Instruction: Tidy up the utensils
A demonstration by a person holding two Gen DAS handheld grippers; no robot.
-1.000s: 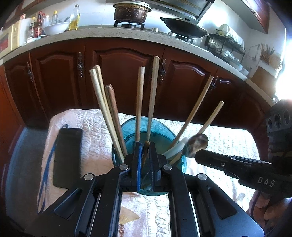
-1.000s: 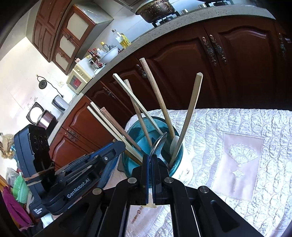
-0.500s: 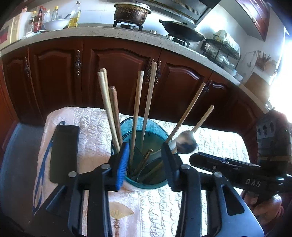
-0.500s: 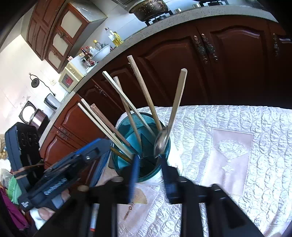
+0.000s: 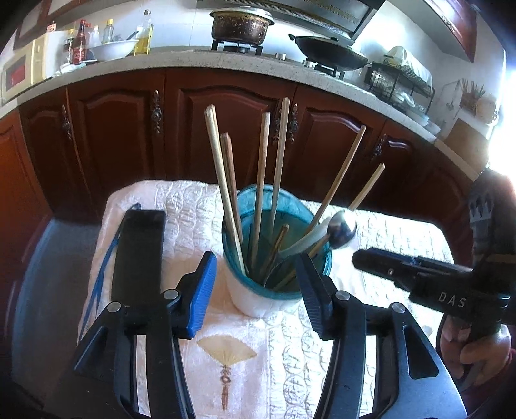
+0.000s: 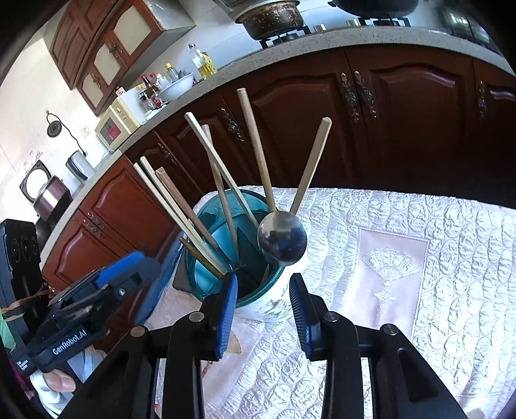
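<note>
A teal-rimmed utensil cup [image 5: 274, 290] stands on the white quilted cloth [image 5: 193, 206]. It holds several wooden chopsticks [image 5: 222, 180], a white spoon [image 5: 303, 241] and a metal spoon [image 5: 341, 228]. My left gripper [image 5: 254, 287] is open and empty, its jaws on either side of the cup's near wall. In the right wrist view the cup [image 6: 225, 258] and the metal spoon [image 6: 281, 239] sit just beyond my right gripper [image 6: 262, 296], which is open and empty. The right gripper also shows in the left wrist view [image 5: 403, 270].
A black flat case with a blue cord [image 5: 137, 254] lies on the cloth left of the cup. Dark wooden cabinets [image 5: 225, 129] and a counter with a pot [image 5: 242, 24] stand behind. The cloth [image 6: 419, 258] extends to the right of the cup.
Both grippers have opened and drawn back from the cup. The chopstick from the left gripper and the metal spoon from the right now rest in the cup.
</note>
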